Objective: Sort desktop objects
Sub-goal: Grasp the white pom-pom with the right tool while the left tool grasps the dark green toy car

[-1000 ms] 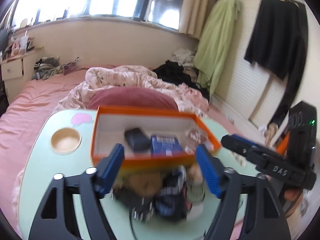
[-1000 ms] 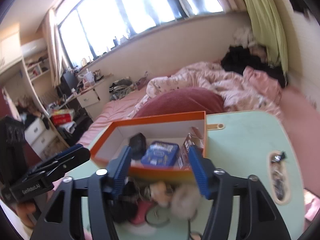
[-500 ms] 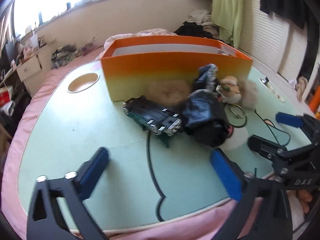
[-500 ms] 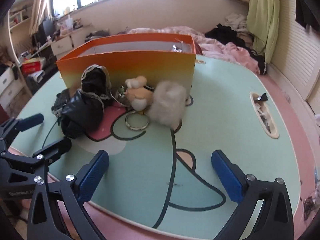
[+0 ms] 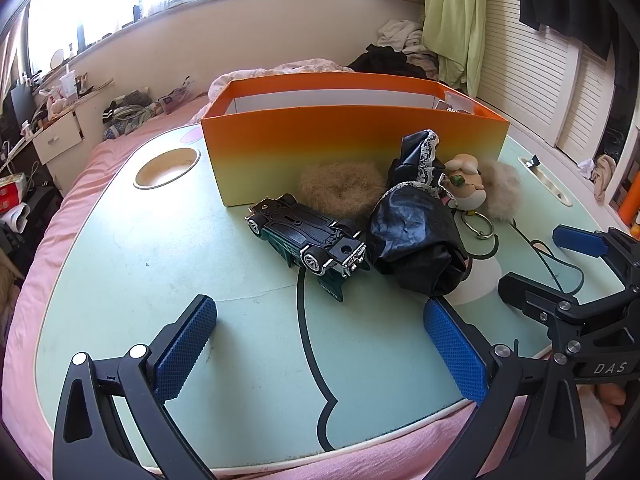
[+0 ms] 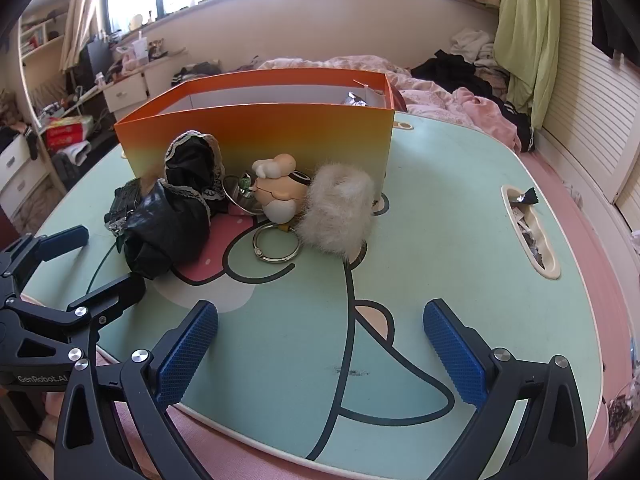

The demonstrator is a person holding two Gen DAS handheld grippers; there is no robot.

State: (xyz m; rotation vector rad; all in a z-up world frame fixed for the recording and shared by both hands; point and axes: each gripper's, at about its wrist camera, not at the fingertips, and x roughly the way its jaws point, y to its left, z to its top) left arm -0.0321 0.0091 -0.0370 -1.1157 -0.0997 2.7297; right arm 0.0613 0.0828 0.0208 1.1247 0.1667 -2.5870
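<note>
- Both claws hover low over the near edge of the desk (image 5: 120,248). The left claw (image 5: 320,344) has its jaws spread as wide as they go with nothing between them, and the right claw (image 6: 320,344) is just as wide and empty.
- Nearest ahead of the left claw is the toy car (image 5: 306,236), flipped wheels-up, just beyond the fingertips and a touch left of centre. It looks rigid, light and glossy, so pinching across its narrow sides seems the safest hold.
- Touching the car on its right is the black crumpled bag (image 5: 416,240), soft and slippery by the look of it. Gather a fold.
- Ahead of the right claw and left of centre lies the metal ring (image 6: 276,242), thin and flat, likely hard to pinch.
- Just past it sit the plush keychain figure (image 6: 276,192) and the white fur scrunchie (image 6: 340,212), both soft and forgiving.
- The brown fur scrunchie (image 5: 340,192) rests against the box wall.
- Farthest stands the orange box (image 5: 352,140), open-topped, the likely destination.
</note>
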